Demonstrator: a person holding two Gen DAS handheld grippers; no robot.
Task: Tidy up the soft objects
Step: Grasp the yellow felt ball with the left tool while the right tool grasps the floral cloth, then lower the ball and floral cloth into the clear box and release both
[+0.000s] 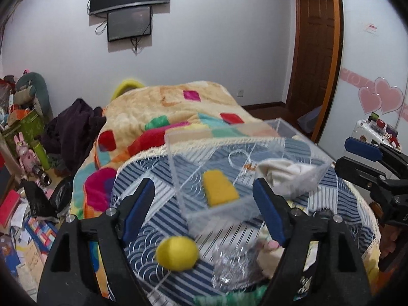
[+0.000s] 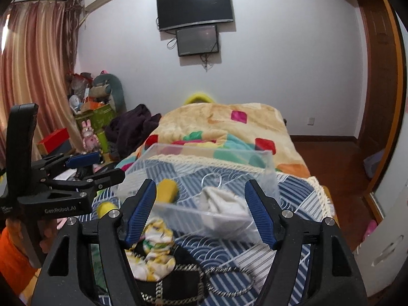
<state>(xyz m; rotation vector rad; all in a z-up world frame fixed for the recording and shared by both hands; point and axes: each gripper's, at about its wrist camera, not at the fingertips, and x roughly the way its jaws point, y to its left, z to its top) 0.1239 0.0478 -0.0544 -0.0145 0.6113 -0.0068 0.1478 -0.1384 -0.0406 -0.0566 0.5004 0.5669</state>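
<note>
A clear plastic box (image 1: 178,168) (image 2: 267,176) sits on a blue striped cloth. It holds a yellow sponge (image 1: 220,187) (image 2: 167,190) and a white cloth (image 1: 288,176) (image 2: 221,201). A yellow soft ball (image 1: 177,253) (image 2: 105,209) lies on the cloth in front of the box. A yellow-and-white patterned fabric piece (image 2: 155,250) lies near my right gripper. My left gripper (image 1: 204,209) (image 2: 94,165) is open and empty, above the ball and box. My right gripper (image 2: 201,211) (image 1: 357,158) is open and empty, in front of the box.
A crinkled clear plastic bag (image 1: 234,262) and a black bag with chain strap (image 2: 183,278) lie on the striped cloth. A colourful blanket (image 1: 163,107) covers the bed behind. Clutter fills the floor (image 1: 23,216) at left. A wooden door (image 1: 313,51) stands at right.
</note>
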